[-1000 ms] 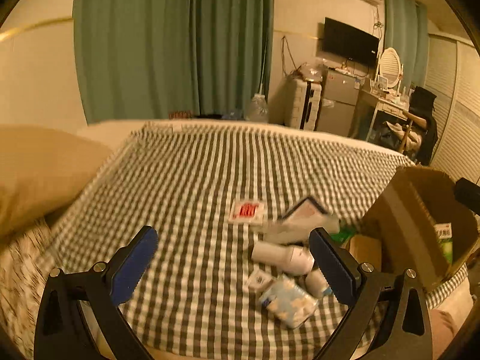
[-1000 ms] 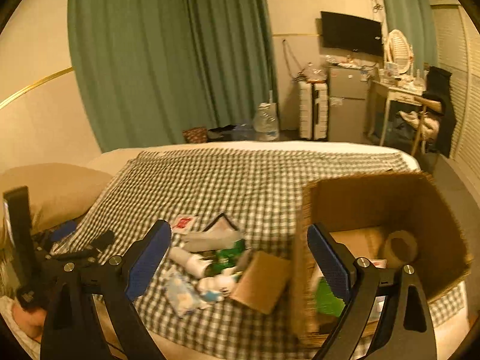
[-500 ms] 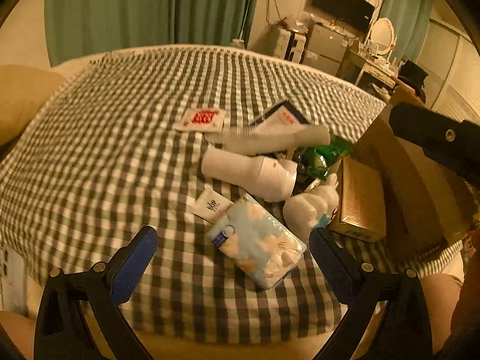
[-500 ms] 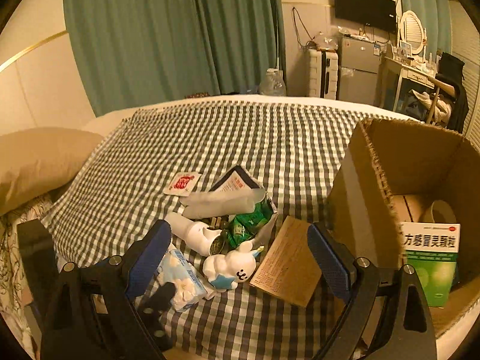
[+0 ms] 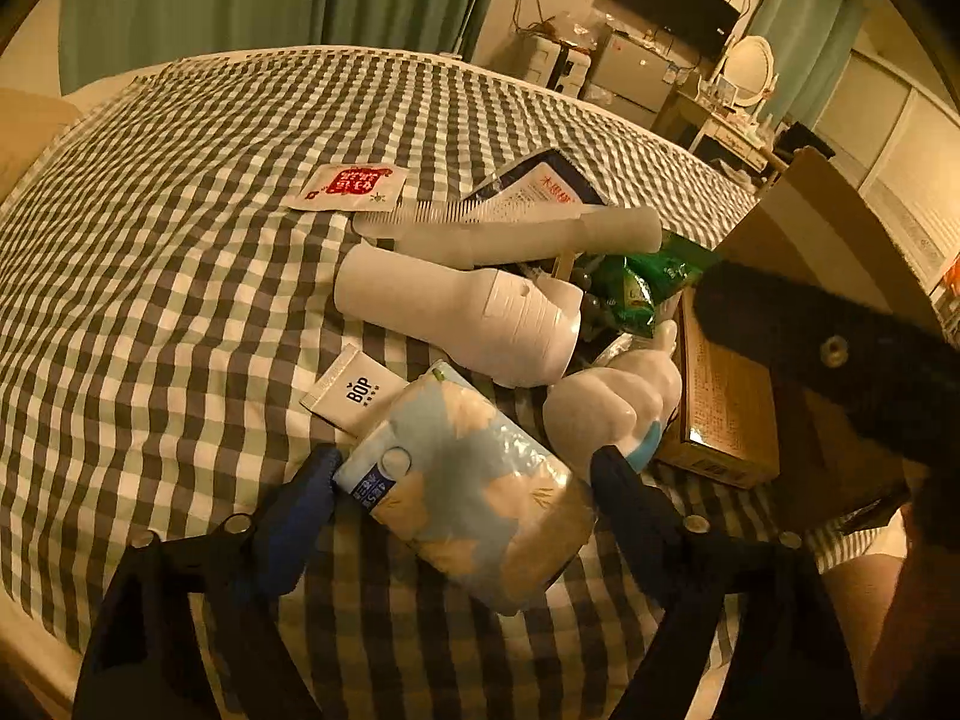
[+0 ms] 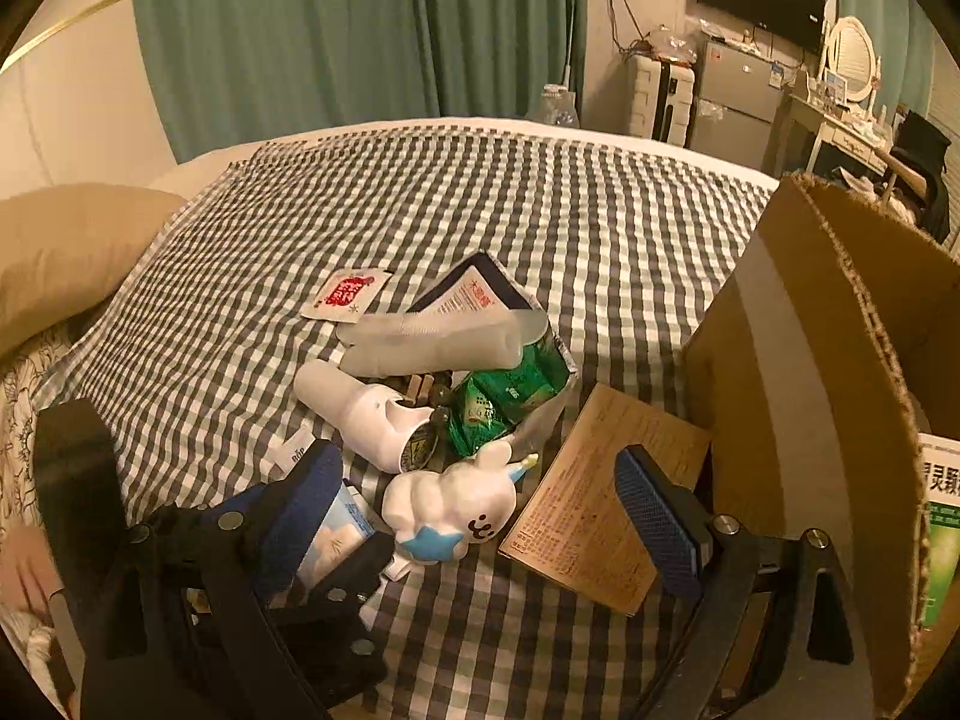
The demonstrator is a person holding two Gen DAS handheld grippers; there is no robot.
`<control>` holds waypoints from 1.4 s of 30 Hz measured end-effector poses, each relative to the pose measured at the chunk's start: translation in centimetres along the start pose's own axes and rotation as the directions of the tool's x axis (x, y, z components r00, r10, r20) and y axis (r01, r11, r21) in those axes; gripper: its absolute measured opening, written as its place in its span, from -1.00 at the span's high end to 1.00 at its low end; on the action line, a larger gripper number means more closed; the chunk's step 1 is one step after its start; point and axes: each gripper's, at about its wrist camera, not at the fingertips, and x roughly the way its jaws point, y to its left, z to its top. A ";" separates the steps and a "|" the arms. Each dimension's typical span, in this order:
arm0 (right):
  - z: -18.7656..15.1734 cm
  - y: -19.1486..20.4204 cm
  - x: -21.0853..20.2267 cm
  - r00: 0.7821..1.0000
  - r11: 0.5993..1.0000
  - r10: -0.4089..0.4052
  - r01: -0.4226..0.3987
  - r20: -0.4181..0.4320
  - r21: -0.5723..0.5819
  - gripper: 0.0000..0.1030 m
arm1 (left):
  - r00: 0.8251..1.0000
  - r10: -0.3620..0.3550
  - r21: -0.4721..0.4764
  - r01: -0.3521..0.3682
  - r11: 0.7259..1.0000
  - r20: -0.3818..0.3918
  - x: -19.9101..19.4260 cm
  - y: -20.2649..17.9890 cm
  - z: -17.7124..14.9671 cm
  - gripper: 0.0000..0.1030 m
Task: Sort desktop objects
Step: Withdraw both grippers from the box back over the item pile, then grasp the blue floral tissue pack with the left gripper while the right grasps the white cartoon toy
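Both grippers have come down toward the pile on the checked cloth. The left gripper (image 5: 462, 480) now stands around the blue tissue pack (image 5: 468, 492), its jaws closing. The right gripper (image 6: 480, 498) now hangs over the white toy (image 6: 450, 504), jaws wide apart.

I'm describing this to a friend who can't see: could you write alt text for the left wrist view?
The left gripper has its fingers on either side of a blue and white tissue pack and is closing on it. The pack lies on a checked cloth beside a white bottle, a comb and a cardboard box.
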 end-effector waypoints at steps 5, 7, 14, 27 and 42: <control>-0.2 0.1 1.0 0.999 1.000 0.002 -0.002 -0.034 0.000 -0.79 | 0.994 0.071 -0.080 -0.064 0.995 0.080 -2.2 2.4 0.5 -0.57; -0.3 0.3 1.6 0.999 1.000 0.003 -0.004 -0.052 -0.015 -0.79 | 0.988 0.114 -0.127 -0.101 0.987 0.103 -2.8 3.6 0.9 -0.57; -0.5 1.3 4.3 0.991 0.997 -0.008 -0.003 -0.130 -0.079 -0.79 | 0.968 0.228 -0.239 -0.197 0.951 0.109 -3.5 6.7 0.5 -0.57; -0.7 2.2 6.3 0.988 0.983 -0.035 0.007 -0.150 -0.182 -0.21 | 0.970 0.214 -0.197 -0.188 0.962 0.120 -3.2 5.2 0.7 -0.57; -0.6 1.4 0.5 0.997 0.996 0.074 -0.076 -0.035 -0.057 -0.20 | 0.953 0.202 -0.189 -0.161 0.969 0.224 -5.5 5.0 0.8 -0.57</control>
